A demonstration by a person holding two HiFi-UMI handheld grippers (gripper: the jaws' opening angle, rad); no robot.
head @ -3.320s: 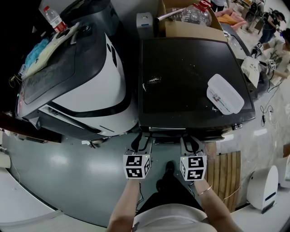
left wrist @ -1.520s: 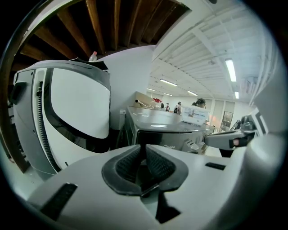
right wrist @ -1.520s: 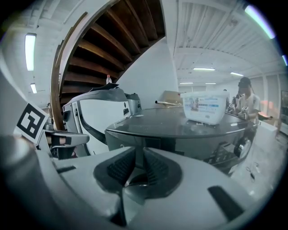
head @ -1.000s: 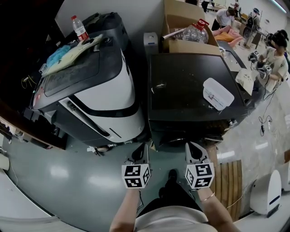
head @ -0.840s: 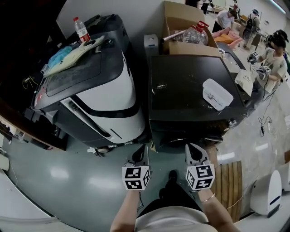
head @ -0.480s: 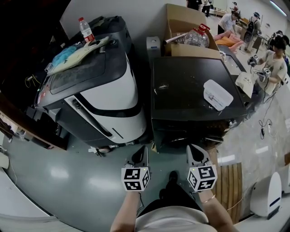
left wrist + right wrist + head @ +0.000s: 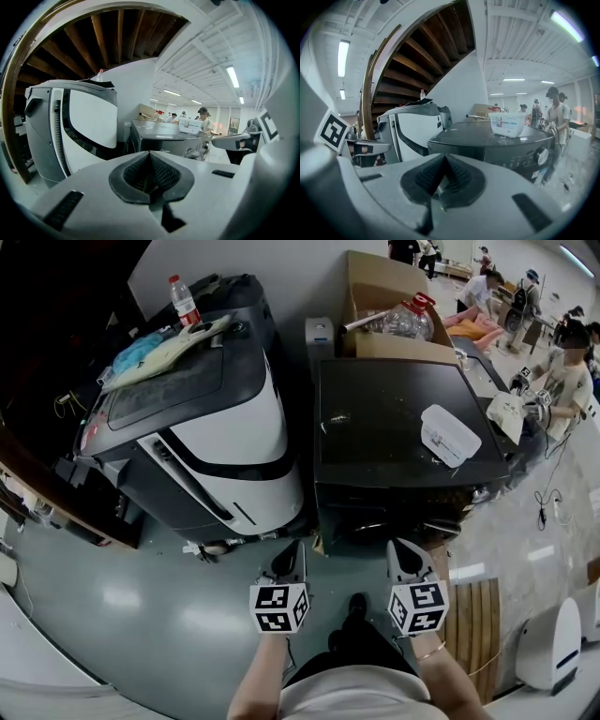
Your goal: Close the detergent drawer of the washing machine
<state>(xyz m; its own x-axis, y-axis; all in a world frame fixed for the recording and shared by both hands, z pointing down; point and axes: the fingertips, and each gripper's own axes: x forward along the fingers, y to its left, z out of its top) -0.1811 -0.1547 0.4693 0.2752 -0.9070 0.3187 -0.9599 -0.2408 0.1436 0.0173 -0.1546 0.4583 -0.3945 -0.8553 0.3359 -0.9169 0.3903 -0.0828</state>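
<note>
A white-and-grey machine [image 7: 234,427] stands at the left, and the left tongs [image 7: 290,557] below it are pinched fully together on nothing. The dark washer [image 7: 394,418] stands just ahead of both tongs, its drawer [image 7: 164,149] looking flush with the front panel. The right tongs [image 7: 405,555] are likewise closed and empty, clear of it.

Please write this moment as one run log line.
left tool: shut, empty | right tool: shut, empty | both: clear of dark grey front-loading washing machine | detergent drawer: appears flush, closed
</note>
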